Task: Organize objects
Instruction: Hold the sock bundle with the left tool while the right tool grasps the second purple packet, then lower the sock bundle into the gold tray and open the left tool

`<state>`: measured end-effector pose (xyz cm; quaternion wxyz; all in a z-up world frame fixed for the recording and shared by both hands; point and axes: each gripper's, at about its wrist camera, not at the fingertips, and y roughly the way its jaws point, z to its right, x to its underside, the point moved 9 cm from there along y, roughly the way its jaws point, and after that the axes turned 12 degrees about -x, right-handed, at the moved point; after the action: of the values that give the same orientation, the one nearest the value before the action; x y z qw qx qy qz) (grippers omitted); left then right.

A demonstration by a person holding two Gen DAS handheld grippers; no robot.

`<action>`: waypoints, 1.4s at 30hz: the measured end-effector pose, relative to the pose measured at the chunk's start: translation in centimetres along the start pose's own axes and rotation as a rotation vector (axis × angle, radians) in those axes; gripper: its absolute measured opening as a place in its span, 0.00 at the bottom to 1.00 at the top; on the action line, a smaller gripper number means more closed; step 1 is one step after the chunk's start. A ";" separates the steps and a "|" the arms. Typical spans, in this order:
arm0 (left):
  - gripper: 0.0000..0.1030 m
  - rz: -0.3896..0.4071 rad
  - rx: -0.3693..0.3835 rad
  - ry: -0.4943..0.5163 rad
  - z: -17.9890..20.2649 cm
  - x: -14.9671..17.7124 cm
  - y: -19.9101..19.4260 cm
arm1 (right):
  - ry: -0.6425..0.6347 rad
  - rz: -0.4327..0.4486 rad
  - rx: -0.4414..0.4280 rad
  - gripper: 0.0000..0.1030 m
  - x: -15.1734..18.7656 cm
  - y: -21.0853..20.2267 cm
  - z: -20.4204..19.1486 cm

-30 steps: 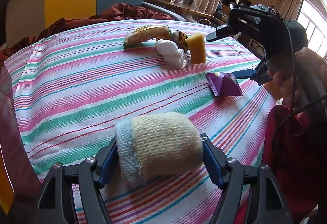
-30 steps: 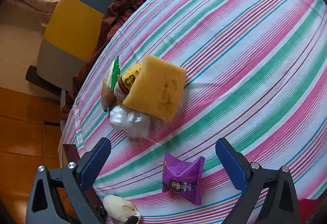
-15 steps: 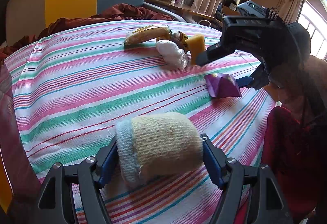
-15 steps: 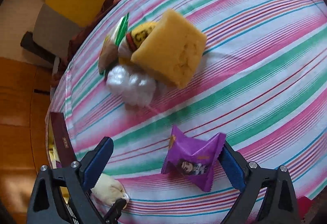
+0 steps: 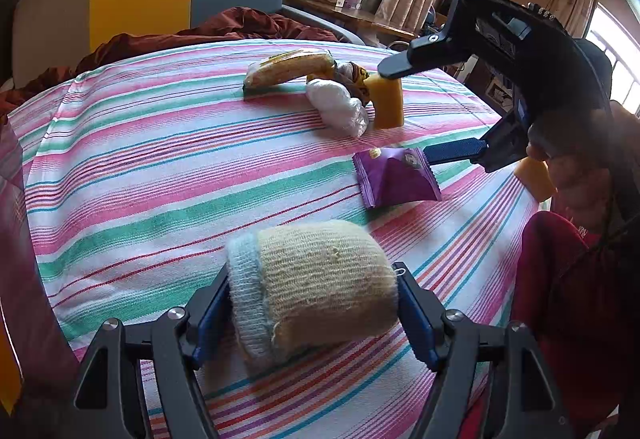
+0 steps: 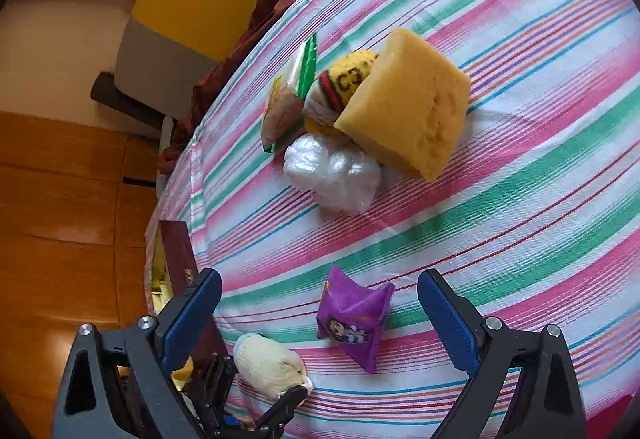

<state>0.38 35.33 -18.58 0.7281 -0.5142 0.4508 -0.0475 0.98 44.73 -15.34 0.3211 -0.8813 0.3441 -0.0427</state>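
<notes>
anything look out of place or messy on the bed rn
Yes: the yellow sponge sits tilted, propped on a heap with the crumpled white plastic bag, a snack packet and a rolled sock. The purple packet lies apart, crumpled, between the open right claw's fingers.

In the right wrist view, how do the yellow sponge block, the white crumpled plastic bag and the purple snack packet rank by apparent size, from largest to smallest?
1. Yellow sponge block, clearly largest.
2. White crumpled plastic bag and purple snack packet: about alike; the packet lies nearer the camera, so I leave them unranked.
</notes>
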 end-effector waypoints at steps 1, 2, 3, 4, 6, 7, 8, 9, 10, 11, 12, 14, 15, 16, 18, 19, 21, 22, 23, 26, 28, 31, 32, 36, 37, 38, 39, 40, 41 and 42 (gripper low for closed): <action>0.73 0.000 0.000 -0.001 0.0 0.0 0.0 | -0.015 -0.009 0.021 0.96 0.1 0.1 0.0; 0.73 0.001 0.000 -0.001 0.0 0.0 0.0 | -0.030 -0.014 0.042 0.96 0.1 0.3 -0.1; 0.73 0.002 0.000 -0.002 0.0 0.0 0.0 | -0.051 -0.018 0.065 0.95 0.2 0.3 -0.1; 0.73 0.002 0.000 -0.002 0.0 0.0 -0.1 | -0.072 -0.026 0.084 0.93 0.3 0.5 -0.1; 0.73 0.001 0.001 -0.002 0.0 0.0 -0.1 | -0.105 -0.058 0.118 0.87 0.6 1.1 -0.2; 0.73 0.002 0.000 -0.002 0.0 0.0 -0.1 | -0.122 -0.080 0.142 0.82 0.9 1.6 -0.1; 0.73 0.002 0.000 -0.002 0.0 0.0 -0.1 | -0.139 -0.102 0.169 0.80 1.2 2.0 0.0; 0.73 0.002 0.000 -0.002 0.0 0.0 -0.1 | -0.152 -0.120 0.189 0.75 1.5 2.2 0.2; 0.73 0.002 0.000 -0.002 0.0 0.0 -0.1 | -0.164 -0.136 0.207 0.71 1.7 2.6 0.3; 0.73 0.002 0.000 -0.002 0.0 0.0 -0.2 | -0.177 -0.143 0.225 0.70 1.9 2.4 0.7; 0.73 0.002 0.000 -0.002 0.0 0.0 -0.2 | -0.188 -0.146 0.236 0.69 2.0 2.3 0.8; 0.73 0.001 0.000 -0.001 0.0 0.0 -0.2 | -0.196 -0.149 0.244 0.69 2.0 1.8 1.1; 0.73 0.001 0.001 -0.001 0.0 0.0 -0.2 | -0.201 -0.150 0.250 0.68 2.0 1.8 1.3; 0.73 0.001 0.001 -0.002 0.0 0.0 -0.2 | -0.214 -0.151 0.267 0.65 2.0 1.8 1.4; 0.73 0.001 0.000 -0.001 0.0 0.1 -0.2 | -0.260 -0.145 0.339 0.48 2.1 2.1 1.5; 0.73 0.002 0.000 0.001 0.0 0.1 -0.2 | -0.282 -0.140 0.365 0.43 2.0 2.2 1.4; 0.73 0.004 0.000 0.003 0.0 0.1 -0.2 | -0.322 -0.138 0.396 0.40 2.0 2.0 1.4; 0.73 0.004 0.000 0.004 0.0 0.1 -0.2 | -0.337 -0.137 0.408 0.40 2.0 2.0 1.4; 0.73 0.005 0.000 0.006 -0.1 0.2 -0.3 | -0.350 -0.136 0.416 0.40 1.9 2.0 1.4; 0.73 0.009 -0.004 0.009 0.0 0.2 -0.3 | -0.363 -0.136 0.419 0.40 1.7 2.4 1.4; 0.73 0.009 -0.004 0.009 0.0 0.2 -0.3 | -0.371 -0.137 0.424 0.40 1.7 2.5 1.4; 0.73 0.009 -0.005 0.010 0.0 0.2 -0.4 | -0.377 -0.141 0.429 0.41 1.6 2.8 1.5; 0.73 0.009 -0.005 0.010 0.0 0.2 -0.4 | -0.376 -0.142 0.429 0.41 1.7 2.8 1.5; 0.73 0.009 -0.004 0.010 0.0 0.2 -0.5 | -0.381 -0.146 0.437 0.41 1.7 3.0 1.6; 0.73 0.009 -0.004 0.011 0.0 0.3 -0.5 | -0.379 -0.144 0.437 0.41 1.7 3.0 1.7; 0.73 0.009 -0.005 0.011 0.0 0.3 -0.5 | -0.379 -0.143 0.436 0.41 1.7 3.3 1.5; 0.73 0.009 -0.006 0.013 0.0 0.3 -0.5 | -0.379 -0.143 0.435 0.41 1.7 3.3 1.5; 0.73 0.008 -0.007 0.015 0.0 0.3 -0.5 | -0.380 -0.143 0.436 0.41 1.7 3.2 1.6; 0.73 0.006 -0.008 0.016 0.0 0.3 -0.5 | -0.383 -0.143 0.438 0.41 1.7 3.2 1.6; 0.73 0.005 -0.009 0.016 0.0 0.2 -0.6 | -0.389 -0.141 0.442 0.41 1.7 3.2 1.6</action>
<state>0.75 34.93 -18.24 0.7221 -0.5162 0.4581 -0.0478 0.86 42.75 -18.74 0.5612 -0.8034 0.1966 0.0307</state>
